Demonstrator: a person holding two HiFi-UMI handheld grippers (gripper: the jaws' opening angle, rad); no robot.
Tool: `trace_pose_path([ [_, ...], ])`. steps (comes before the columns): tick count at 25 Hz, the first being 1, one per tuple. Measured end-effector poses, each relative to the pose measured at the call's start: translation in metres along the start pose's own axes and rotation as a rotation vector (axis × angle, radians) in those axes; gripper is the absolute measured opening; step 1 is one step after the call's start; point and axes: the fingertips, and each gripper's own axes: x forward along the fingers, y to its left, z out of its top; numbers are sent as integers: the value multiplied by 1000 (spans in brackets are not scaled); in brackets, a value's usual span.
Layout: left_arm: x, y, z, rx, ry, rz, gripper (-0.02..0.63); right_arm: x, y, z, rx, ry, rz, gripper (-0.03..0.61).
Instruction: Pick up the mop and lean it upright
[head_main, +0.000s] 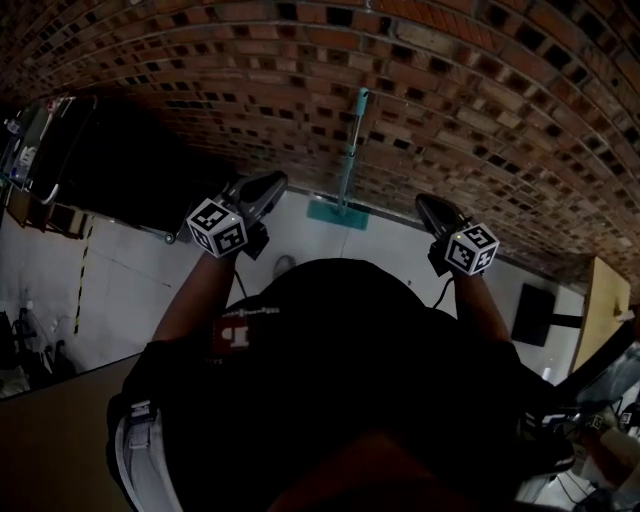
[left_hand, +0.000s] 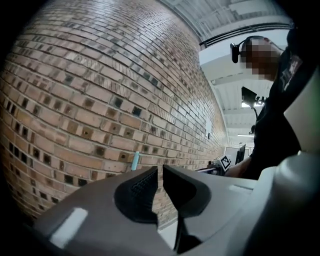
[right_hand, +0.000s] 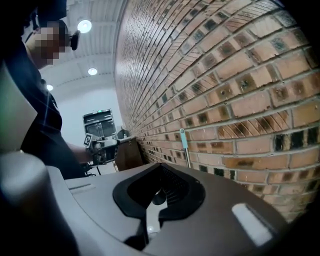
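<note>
**Head view: mop (head_main: 352, 150) stands against the brick wall (head_main: 470, 90), both grippers empty**

A teal-handled mop leans nearly upright on the brick wall, its flat teal head (head_main: 338, 213) on the pale floor (head_main: 130, 280) at the wall's foot, straight ahead of the person and between the two grippers. The left gripper (head_main: 265, 185) has its jaws a slit apart with nothing between them. The right gripper (head_main: 432, 208) is clenched on nothing. Neither touches the mop, and each gripper view shows the handle's top resting on the brick beyond the jaws.

Judged from how things lie, the leaning is done and the step in hand is to leave the mop standing. To do that well, both grippers should stay clear of the handle, since a sideways knock would slide it along the brick. The head should sit flat with its edge near the wall (the dim, curved picture makes it hard to tell whether it does). If the mop needs correcting, the handle is best taken low and from the side with the slightly open left gripper, and its top eased square to the wall rather than pushed.

Counted: one mop, two grippers, two marker cubes (one on each gripper), one person.
</note>
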Motion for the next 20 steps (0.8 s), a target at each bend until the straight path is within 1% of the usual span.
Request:
trace_pose_path([
  [3, 12, 18, 5, 0, -3, -44, 29, 14, -5, 4, -3, 4, -30, 14],
  [6, 23, 45, 10, -4, 0, -99, 28, 32, -11, 14, -4, -8, -82, 14],
  [9, 33, 77, 16, -18, 18, -153, 29, 55, -10, 27, 2, -19, -134, 14],
  [12, 41, 106, 26, -14, 38, -212, 29, 80, -4, 39, 9, -1, -177, 14],
  [14, 46, 124, 32, -14, 48, -246, 28, 96, -6, 43, 15, -8, -205, 14],
  [20, 54, 167, 38, -8, 75, -301, 28, 138, -10, 40, 27, -7, -242, 15],
])
